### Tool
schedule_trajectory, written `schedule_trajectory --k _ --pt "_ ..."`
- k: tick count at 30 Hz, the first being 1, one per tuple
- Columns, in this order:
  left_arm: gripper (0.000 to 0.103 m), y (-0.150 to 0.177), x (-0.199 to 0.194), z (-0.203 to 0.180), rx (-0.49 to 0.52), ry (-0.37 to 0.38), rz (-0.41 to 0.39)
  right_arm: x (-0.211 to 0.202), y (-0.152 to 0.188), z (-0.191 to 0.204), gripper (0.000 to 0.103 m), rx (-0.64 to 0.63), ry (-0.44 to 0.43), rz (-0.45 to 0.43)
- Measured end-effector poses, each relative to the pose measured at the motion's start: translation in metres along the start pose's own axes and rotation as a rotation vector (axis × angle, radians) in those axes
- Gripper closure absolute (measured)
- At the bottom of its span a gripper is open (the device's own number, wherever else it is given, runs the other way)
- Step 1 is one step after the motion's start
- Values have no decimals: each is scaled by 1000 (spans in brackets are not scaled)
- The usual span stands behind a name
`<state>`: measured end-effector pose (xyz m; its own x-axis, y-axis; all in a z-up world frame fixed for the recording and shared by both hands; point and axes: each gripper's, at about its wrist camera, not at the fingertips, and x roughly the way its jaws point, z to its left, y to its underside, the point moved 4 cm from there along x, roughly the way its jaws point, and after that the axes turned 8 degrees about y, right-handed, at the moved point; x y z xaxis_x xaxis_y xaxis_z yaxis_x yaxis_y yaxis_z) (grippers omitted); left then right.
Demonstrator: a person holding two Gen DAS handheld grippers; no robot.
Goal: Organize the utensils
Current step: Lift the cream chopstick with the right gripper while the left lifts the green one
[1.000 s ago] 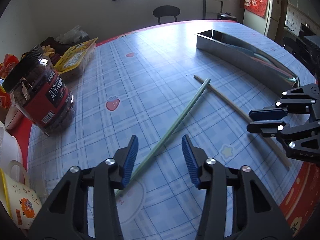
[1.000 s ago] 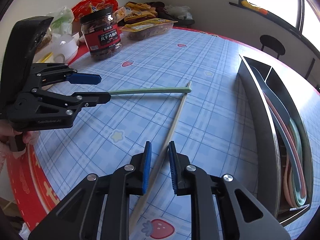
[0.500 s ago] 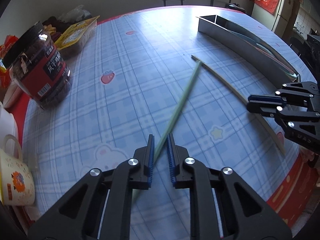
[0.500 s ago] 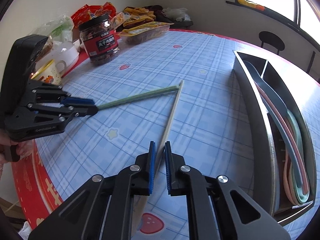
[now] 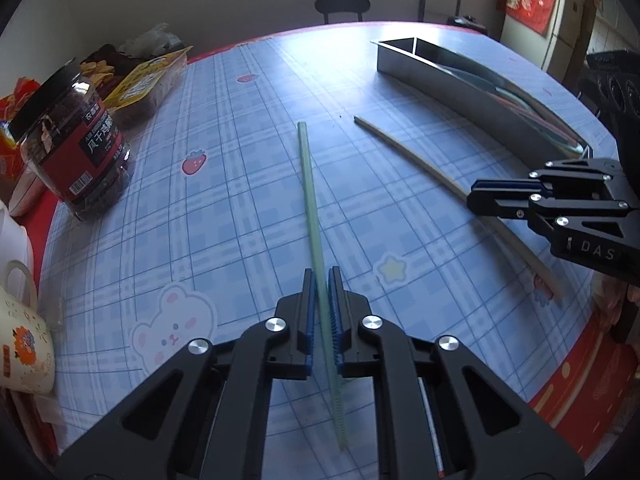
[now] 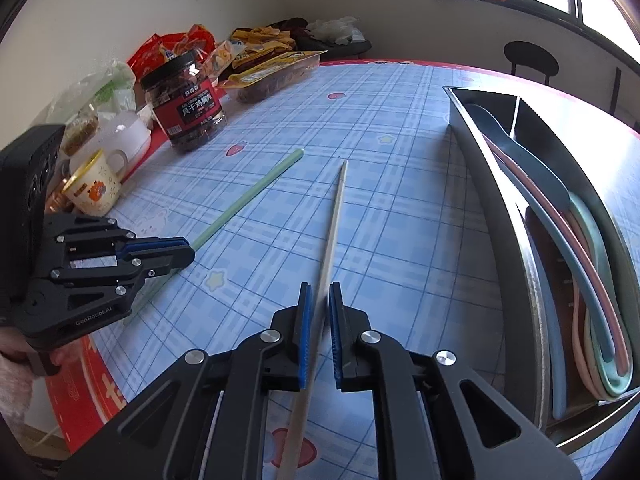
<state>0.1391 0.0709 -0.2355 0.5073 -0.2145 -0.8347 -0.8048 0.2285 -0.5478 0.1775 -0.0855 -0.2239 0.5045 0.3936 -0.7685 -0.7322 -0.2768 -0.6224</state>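
Two chopsticks are in play, one per claw. The left claw (image 5: 321, 280) is clamped on a green chopstick (image 5: 308, 184), gripping it near its end closest to the person; the stick points away across the worktop (image 5: 248, 168). The right claw (image 6: 319, 304) is closed around a beige chopstick (image 6: 334, 216), also near that end. The two far tips lie apart, on the side of the beige chopstick away from the person.

Taking the beige chopstick as landmark: to its right sits one long metal tray (image 6: 496, 216), divided lengthwise into two compartments. The nearer compartment holds several long utensils, at least four, blue, pink, mint and peach; the exact count is unclear. A strip of bare blue checked cloth runs between chopstick and tray.

To its left, past the green chopstick, open cloth reaches one snack jar (image 6: 190, 106) with a red label, one yellow packet (image 6: 272, 72) and one cream mug (image 6: 94, 188), all crowded at the worktop's far left rim. The red worktop edge curves just below both claws.
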Motion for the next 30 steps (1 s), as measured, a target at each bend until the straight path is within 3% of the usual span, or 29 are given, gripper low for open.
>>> schedule_trajectory --k 7,15,18,25,30 --pt "92 6 -2 1 -8 -4 -78 0 1 13 84 -62 60 -8" --pt "92 6 -1 2 -11 -5 -87 1 3 25 85 -145 173 -15" --pt "91 6 -1 4 -23 5 -88 1 3 24 85 -149 178 -16" --pt "91 6 -1 0 9 -37 -84 2 3 28 95 -166 200 -20" --pt "91 6 -1 -2 25 -59 -81 2 3 28 96 -164 203 -22"
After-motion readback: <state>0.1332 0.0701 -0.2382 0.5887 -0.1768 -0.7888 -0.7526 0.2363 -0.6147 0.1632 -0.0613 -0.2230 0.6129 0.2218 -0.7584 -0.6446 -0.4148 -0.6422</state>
